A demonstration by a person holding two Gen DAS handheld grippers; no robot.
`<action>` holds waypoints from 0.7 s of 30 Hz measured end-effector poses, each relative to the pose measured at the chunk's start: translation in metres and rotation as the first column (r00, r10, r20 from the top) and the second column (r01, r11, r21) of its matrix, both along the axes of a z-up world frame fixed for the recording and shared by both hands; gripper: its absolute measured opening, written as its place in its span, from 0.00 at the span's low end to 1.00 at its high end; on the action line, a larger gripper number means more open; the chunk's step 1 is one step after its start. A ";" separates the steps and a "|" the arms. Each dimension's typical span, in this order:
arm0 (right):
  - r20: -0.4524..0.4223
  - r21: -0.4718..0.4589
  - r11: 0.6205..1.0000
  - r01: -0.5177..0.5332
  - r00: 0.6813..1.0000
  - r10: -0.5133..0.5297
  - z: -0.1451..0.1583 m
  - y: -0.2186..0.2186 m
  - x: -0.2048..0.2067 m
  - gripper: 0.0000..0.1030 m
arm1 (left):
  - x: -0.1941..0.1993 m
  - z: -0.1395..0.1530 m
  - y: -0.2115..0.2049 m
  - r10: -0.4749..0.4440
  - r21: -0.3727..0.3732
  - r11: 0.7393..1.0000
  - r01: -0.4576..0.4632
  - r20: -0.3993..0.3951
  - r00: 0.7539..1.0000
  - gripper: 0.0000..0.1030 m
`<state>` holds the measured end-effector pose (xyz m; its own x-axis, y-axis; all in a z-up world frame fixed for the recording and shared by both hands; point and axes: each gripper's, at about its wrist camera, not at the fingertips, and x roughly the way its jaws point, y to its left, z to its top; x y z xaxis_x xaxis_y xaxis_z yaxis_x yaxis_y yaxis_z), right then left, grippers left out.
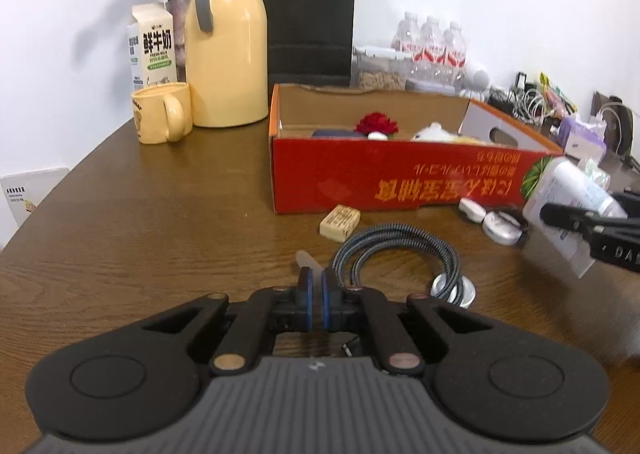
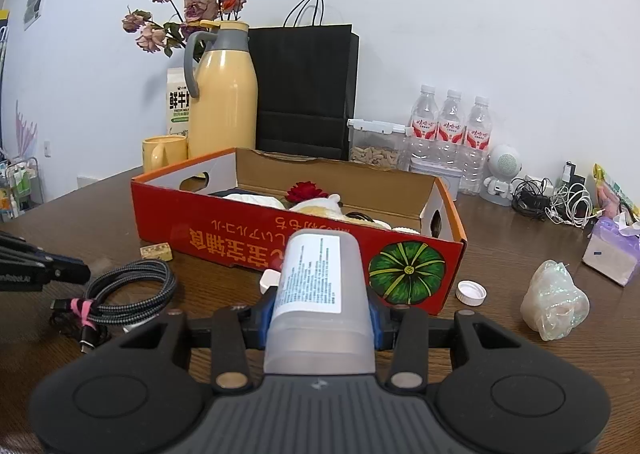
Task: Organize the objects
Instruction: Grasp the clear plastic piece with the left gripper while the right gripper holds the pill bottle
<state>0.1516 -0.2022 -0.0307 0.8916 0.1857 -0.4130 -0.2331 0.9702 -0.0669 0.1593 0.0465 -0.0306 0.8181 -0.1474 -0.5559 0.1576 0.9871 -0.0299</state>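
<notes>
My right gripper (image 2: 320, 314) is shut on a translucent white bottle (image 2: 320, 286) with a printed label, held just in front of the red cardboard box (image 2: 240, 242). The left wrist view shows that bottle (image 1: 568, 190) and right gripper (image 1: 580, 222) at the far right. The box (image 1: 360, 182) holds a red flower (image 1: 376, 123), a plush toy and a dark item. My left gripper (image 1: 318, 282) is shut, low over the table beside a coiled braided cable (image 1: 400, 250). A thin pale tab (image 1: 307, 259) pokes out past its fingertips; I cannot tell whether it is pinched.
A beige block (image 1: 340, 222), two small white cases (image 1: 500, 228), a white cap (image 2: 471, 293) and crumpled clear wrap (image 2: 554, 306) lie near the box. Behind stand a yellow jug (image 1: 226, 46), mug (image 1: 162, 112), black bag (image 2: 304, 90), water bottles (image 2: 452, 134) and tangled chargers (image 2: 560, 202).
</notes>
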 end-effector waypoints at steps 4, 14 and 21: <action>0.030 0.006 1.000 -0.013 0.999 0.013 0.003 0.000 -0.004 0.40 | -0.002 0.015 -0.003 0.005 -0.004 1.000 -0.005 0.043 0.999 0.05; 0.155 0.044 0.998 -0.039 0.987 0.031 0.040 -0.005 0.005 0.40 | 0.027 0.068 -0.032 -0.005 -0.046 0.999 0.014 0.189 0.982 0.05; 0.170 0.071 0.998 -0.001 0.985 -0.011 0.059 -0.006 0.057 0.40 | 0.077 0.076 -0.060 0.018 -0.073 0.997 -0.002 0.214 0.977 0.05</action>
